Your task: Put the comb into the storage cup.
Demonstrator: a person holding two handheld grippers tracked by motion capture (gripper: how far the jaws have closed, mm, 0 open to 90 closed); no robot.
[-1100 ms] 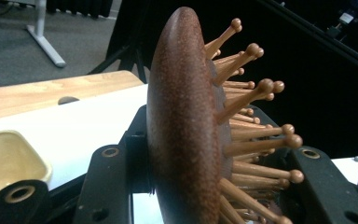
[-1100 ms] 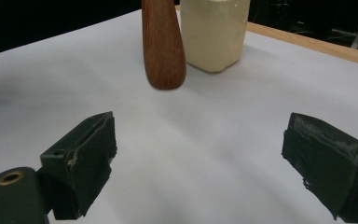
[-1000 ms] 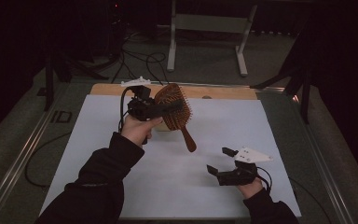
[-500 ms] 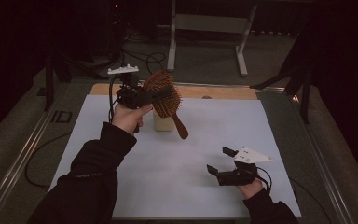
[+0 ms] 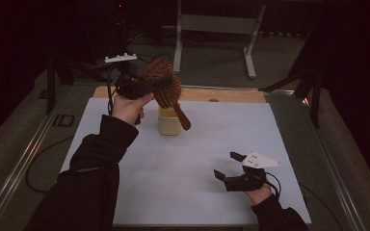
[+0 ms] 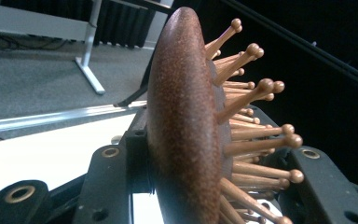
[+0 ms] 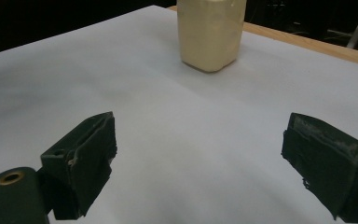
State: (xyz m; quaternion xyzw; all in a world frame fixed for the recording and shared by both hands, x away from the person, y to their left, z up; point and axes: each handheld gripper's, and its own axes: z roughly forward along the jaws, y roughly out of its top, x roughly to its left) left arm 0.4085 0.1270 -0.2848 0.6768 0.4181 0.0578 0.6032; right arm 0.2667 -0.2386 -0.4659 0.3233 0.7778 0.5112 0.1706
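The counter point(image 5: 125, 202), covered by a white sheet with a strip of pale wood showing along its far edge, carries a single standing object: a cream-coloured, squarish plastic container point(image 5: 169, 121), open at the top and set toward the far side, a little left of centre; the right gripper view shows its translucent wall point(image 7: 210, 32) resting flat on the sheet. Above and just behind this container hangs the oval wooden hairbrush with ball-tipped wooden pins point(image 5: 165, 86), lifted clear of the counter, its head uppermost and its handle slanting down so that the tip sits over the container's mouth; whether the tip has passed the rim cannot be judged from the high view. The left tool point(image 5: 142, 86) is clamped across the brush head, one jaw against the smooth brown back point(image 6: 182, 126) and the other on the pin side, as the left gripper view shows edge-on. The right tool point(image 5: 231, 169) rests low near the front right of the counter, well apart from the container, its jaws spread wide with nothing between them. By this reading the pick-up is complete and the carry toward the container is nearly so; what remains is to lower the handle into the opening, release the brush so that it stands or leans inside, and draw the left tool away.
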